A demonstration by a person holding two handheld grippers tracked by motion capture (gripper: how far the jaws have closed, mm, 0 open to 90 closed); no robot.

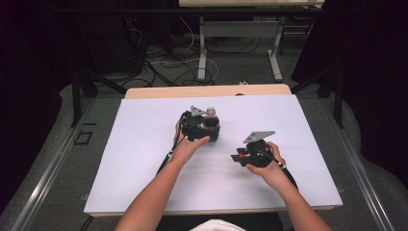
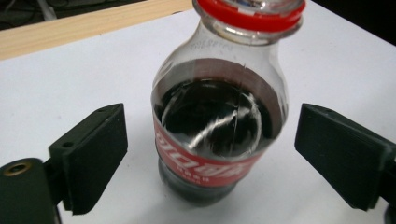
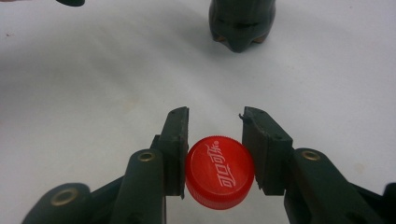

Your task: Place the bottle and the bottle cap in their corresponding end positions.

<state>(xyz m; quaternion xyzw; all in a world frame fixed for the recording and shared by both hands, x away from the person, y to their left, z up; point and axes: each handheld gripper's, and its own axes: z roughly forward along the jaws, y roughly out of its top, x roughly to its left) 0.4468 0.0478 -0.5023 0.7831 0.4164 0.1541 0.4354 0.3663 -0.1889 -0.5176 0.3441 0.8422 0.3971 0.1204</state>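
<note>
A small cola bottle (image 2: 217, 126) with dark drink, a red label and a red neck ring stands upright and uncapped on the white table cover (image 1: 144, 159). The jaws of my left gripper (image 2: 212, 140) stand on either side of the bottle with a gap at each pad, so the gripper is open. In the high view the left gripper (image 1: 202, 127) is at the bottle (image 1: 211, 115) near the table's middle. The right gripper (image 3: 216, 126) is shut on the red bottle cap (image 3: 219, 172), lettering up, just above the cover. The right gripper (image 1: 240, 156) sits right of and nearer than the bottle.
A wooden table edge (image 1: 207, 90) runs along the far side of the white cover. Beyond it are floor cables (image 1: 163, 67) and another table's legs (image 1: 202, 53). Dark curtains close in both sides.
</note>
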